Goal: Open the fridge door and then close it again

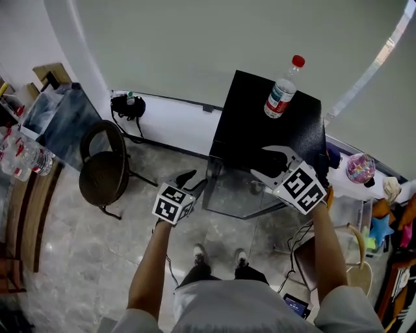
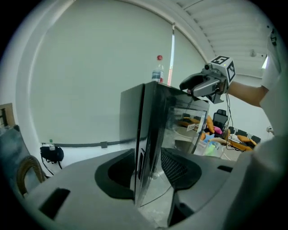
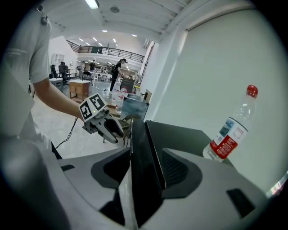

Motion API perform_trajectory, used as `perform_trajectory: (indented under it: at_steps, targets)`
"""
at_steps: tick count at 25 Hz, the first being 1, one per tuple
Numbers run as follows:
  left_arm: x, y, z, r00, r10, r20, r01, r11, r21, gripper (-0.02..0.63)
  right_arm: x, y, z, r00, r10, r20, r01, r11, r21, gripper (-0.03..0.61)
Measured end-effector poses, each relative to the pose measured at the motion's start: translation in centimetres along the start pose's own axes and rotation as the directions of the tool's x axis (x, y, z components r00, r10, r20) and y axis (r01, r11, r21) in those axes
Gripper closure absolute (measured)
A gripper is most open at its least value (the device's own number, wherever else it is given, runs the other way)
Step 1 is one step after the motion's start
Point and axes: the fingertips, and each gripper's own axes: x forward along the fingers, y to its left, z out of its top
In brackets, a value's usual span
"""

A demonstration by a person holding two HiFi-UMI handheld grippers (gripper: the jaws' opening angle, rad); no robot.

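Bottle (image 1: pixel 283 91) on fridge (image 1: pixel 260 123) top (far corner), chair (image 1: pixel 104 170) to its left, wall (image 1: pixel 195 45) behind both

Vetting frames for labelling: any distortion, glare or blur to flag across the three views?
Head view: sharp, evenly lit, wall edges bowed by the lens. Left gripper view: strong fisheye, black corners, hazy reflections on the fridge door glass. Right gripper view: same fisheye, ceiling lights blown out, bottle crisp.

Your fridge (image 1: pixel 250 123): small black cabinet, upright on floor against pale wall. Glass door (image 1: pixel 235 192) faces you, reflective, close against cabinet front; shut or slightly ajar, you cannot tell.
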Motion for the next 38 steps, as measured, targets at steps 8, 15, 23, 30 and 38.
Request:
perform_trajectory:
  at_steps: [8,15,23,30,38]
  targets:
    - [3.0,0.1,-2.3,0.986,-0.151,-0.071,0.155,0.987,0.044,0.442,1.9,1.1,-0.4,0.994,-0.019,-0.106,0.014,0.999,-0.045,0.364]
    - [4.8,-1.1,-3.6,0.968,-0.226,-0.109,0.236,0.968,0.084,0.445,1.9,1.1,-0.7,0.985,-0.016,-0.170,0.007,0.998,-0.055,0.371]
    - [5.0,-0.6,-3.8,0.964,-0.254,-0.078,0.259,0.964,0.065,0.457,2.4,1.4,-0.8,0.977,-0.004,-0.212,-0.009,0.998,-0.063,0.390]
    - [5.3,-0.4,-3.6,0.969,-0.243,-0.038,0.245,0.968,0.052,0.480,2.3,1.2,-0.8,0.984,-0.001,-0.181,-0.007,0.999,-0.046,0.390]
    - [5.7,0.0,-3.9,0.976,-0.216,-0.026,0.217,0.976,0.038,0.520,2.4,1.4,-0.7,0.983,0.002,-0.183,-0.011,0.999,-0.052,0.394]
